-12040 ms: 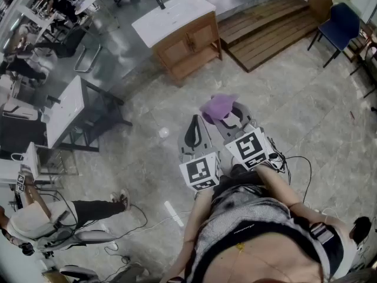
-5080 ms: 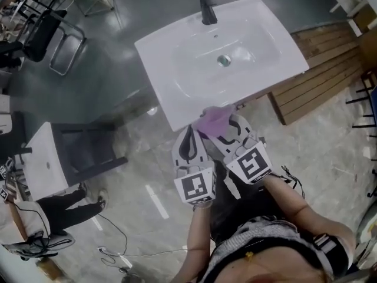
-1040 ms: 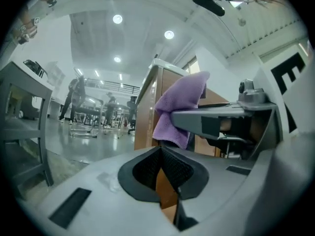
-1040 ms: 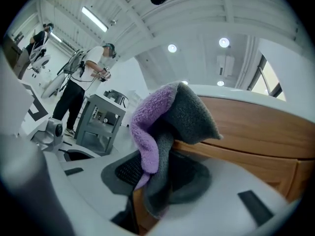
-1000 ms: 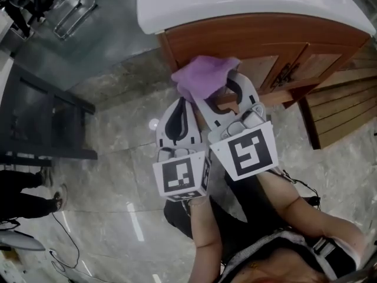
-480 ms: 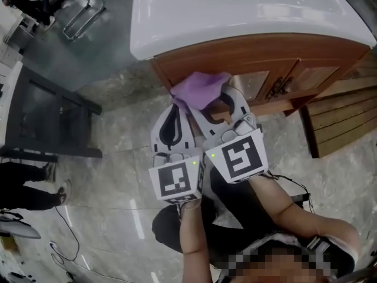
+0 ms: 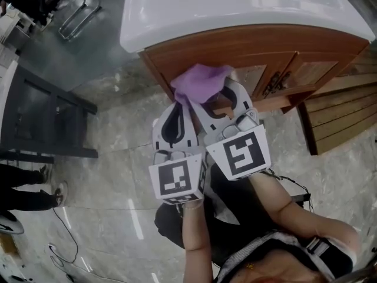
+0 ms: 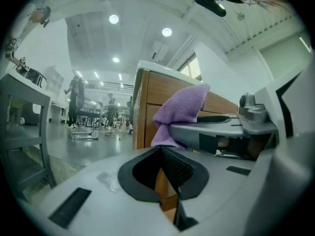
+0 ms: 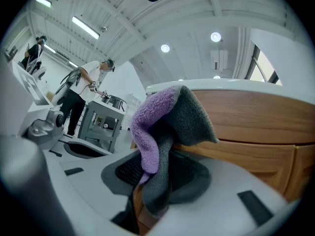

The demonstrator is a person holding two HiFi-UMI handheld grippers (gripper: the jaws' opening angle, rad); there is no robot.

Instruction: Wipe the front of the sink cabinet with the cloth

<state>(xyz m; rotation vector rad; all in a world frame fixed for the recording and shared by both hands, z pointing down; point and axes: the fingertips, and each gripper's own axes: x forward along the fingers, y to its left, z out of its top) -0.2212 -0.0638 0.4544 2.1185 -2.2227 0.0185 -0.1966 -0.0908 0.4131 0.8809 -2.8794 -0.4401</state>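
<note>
My right gripper (image 9: 153, 183) pinches the cloth (image 9: 155, 122) near the top left corner of the cabinet (image 7: 247, 46). The left gripper (image 8: 163, 154) is closed and empty. I think hard pressing may pull the cloth loose.

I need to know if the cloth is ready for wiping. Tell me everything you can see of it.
The cloth is soft, fleecy-looking fabric, purple on one face, grey on the other. It is bunched and folded, its lower part pinched between the jaws of the right gripper, the rest standing up past them. It sits by one end of the wooden cabinet front; whether it touches the wood is unclear.
</note>
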